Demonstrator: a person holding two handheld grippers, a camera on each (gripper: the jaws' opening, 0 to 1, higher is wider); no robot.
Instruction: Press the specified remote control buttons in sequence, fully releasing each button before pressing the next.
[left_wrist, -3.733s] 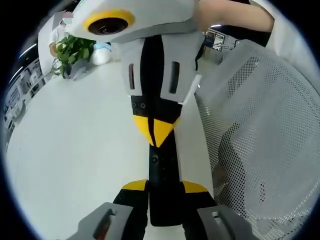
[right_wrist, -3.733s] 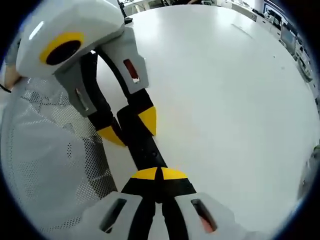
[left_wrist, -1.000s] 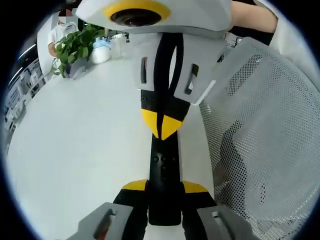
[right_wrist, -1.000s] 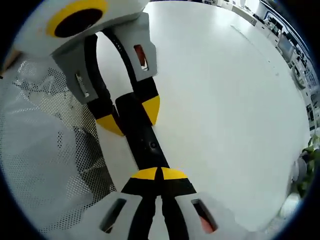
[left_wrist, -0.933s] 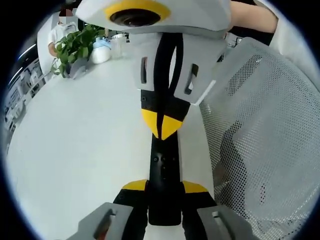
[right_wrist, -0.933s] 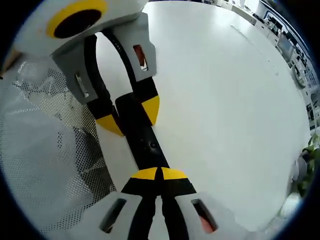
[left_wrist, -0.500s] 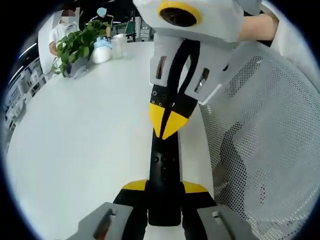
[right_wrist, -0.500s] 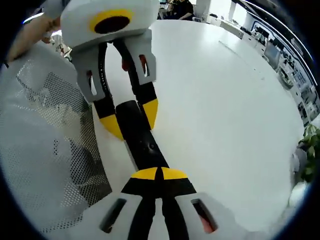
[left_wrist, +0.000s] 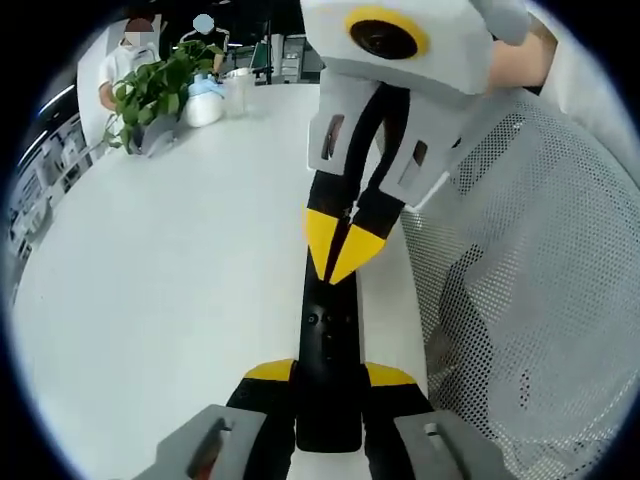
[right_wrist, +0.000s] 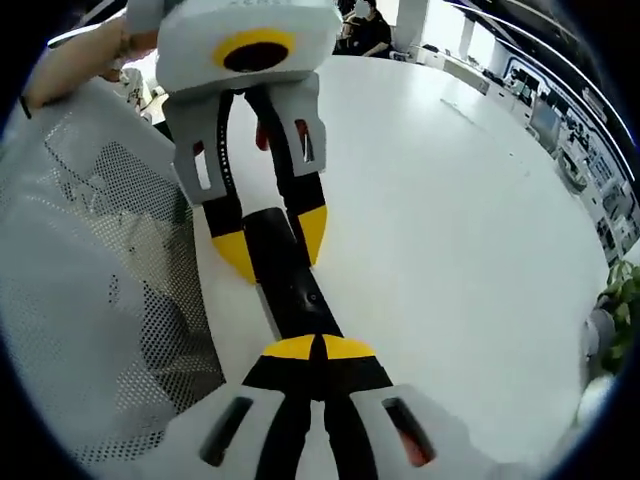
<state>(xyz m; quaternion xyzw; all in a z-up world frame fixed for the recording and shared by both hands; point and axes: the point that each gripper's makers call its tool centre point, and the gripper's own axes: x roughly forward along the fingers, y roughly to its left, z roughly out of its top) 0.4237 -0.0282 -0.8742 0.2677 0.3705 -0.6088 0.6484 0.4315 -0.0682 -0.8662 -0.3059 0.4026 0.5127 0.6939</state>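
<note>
Where plants stand, white table meets office.

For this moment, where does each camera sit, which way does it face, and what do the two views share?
Left gripper view: rides the left gripper, looking along the black remote it clamps toward the right gripper's shut tips, a plant beyond; a forearm shows.
Right gripper view: rides the right gripper, facing back down the remote at the left gripper.
Shared: remote, white table, mesh chair.
</note>
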